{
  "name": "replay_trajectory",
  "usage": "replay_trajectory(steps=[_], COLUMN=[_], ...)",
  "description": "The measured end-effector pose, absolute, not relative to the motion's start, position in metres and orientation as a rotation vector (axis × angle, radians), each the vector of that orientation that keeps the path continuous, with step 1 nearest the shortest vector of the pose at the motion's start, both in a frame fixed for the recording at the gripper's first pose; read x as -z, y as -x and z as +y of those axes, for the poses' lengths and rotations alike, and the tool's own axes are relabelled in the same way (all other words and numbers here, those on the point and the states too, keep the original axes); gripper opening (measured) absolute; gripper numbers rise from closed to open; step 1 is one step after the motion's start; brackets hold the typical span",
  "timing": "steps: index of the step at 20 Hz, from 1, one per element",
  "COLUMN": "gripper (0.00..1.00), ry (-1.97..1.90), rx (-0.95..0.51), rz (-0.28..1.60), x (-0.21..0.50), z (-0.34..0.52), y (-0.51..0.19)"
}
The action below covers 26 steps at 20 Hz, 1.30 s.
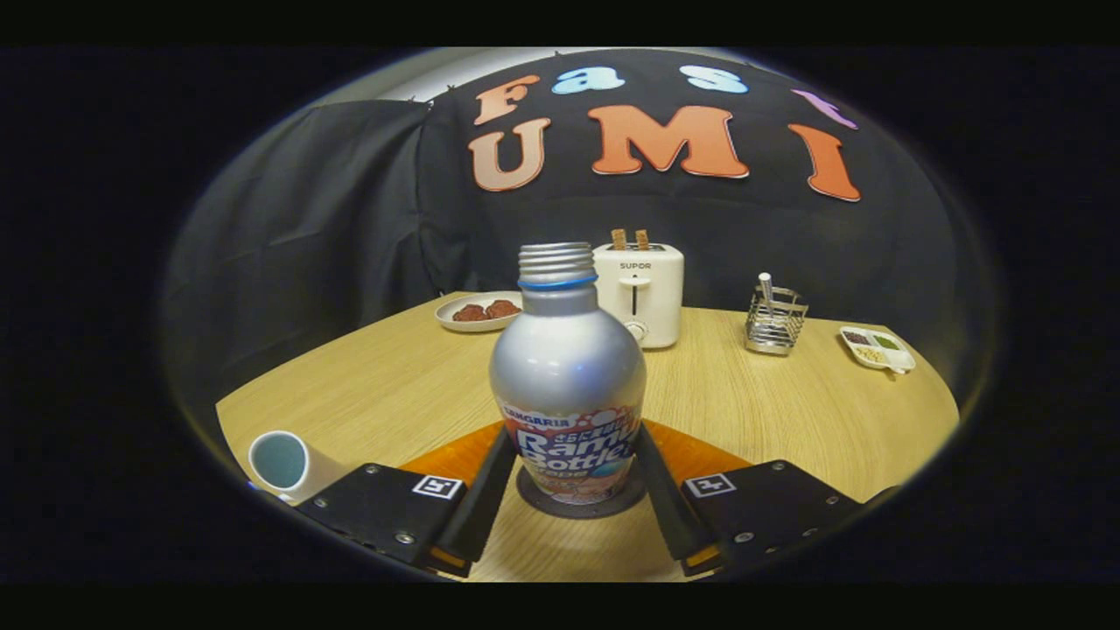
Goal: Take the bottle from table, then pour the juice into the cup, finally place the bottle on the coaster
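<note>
A silver aluminium bottle (567, 376) with no cap and a printed label stands upright on a dark round coaster (577, 507) on the wooden table (787, 411). My gripper (574, 433) holds it low on the body, and both black fingers press against the label's sides. A white cup (280, 462) with a bluish inside sits to the left, beside the left finger's base. Its mouth is tipped toward me, and I cannot see any juice in it.
Beyond the bottle stand a white toaster (639, 293) with two slices in it and a plate (477, 312) of brown food to its left. A wire rack (774, 319) and a small divided dish (877, 347) sit far right. An orange mat (700, 455) lies behind the coaster.
</note>
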<state>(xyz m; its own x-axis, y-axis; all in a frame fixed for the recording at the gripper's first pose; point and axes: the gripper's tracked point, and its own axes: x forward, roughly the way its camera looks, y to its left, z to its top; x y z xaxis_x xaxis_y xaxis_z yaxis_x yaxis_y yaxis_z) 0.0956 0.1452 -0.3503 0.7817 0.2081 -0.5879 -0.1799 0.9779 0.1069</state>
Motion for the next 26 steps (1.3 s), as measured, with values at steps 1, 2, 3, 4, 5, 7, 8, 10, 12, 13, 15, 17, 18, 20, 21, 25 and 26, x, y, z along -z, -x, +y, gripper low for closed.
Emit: replay_trajectory(steps=[1,2,3,4,5,7,8,10,12,13,15,17,18,20,21,25,26], gripper=[0.78,0.8,0.8,0.83,0.88,0.97,0.97,0.97,0.97,0.97,0.97,0.97,0.97,0.97,0.97,0.97,0.97], ry=[-0.043,-0.041,-0.042,-0.048,-0.054,-0.06,-0.059,-0.06,-0.062,-0.062,-0.052,-0.019,-0.002,0.026,0.039,0.03,0.016], rx=[-0.212,-0.216,-0.223,-0.225,-0.224,-0.222,-0.219,-0.215,-0.206,-0.194,-0.185,-0.16,-0.145,-0.128,-0.128,-0.092,-0.079], rz=[0.64,0.638,0.633,0.63,0.623,0.588,0.564,0.505,0.44,0.402,0.315,0.235,0.2,0.129,0.093,0.008,0.005], x=[0.35,0.349,0.347,0.345,0.34,0.325,0.315,0.291,0.264,0.249,0.217,0.186,0.173,0.15,0.139,0.103,0.098], z=[0.145,0.145,0.147,0.148,0.147,0.146,0.144,0.138,0.129,0.123,0.115,0.102,0.097,0.091,0.091,0.077,0.072], y=[-0.094,-0.094,-0.094,-0.093,-0.092,-0.091,-0.091,-0.09,-0.084,-0.082,-0.076,-0.067,-0.06,-0.042,-0.032,-0.006,-0.001])
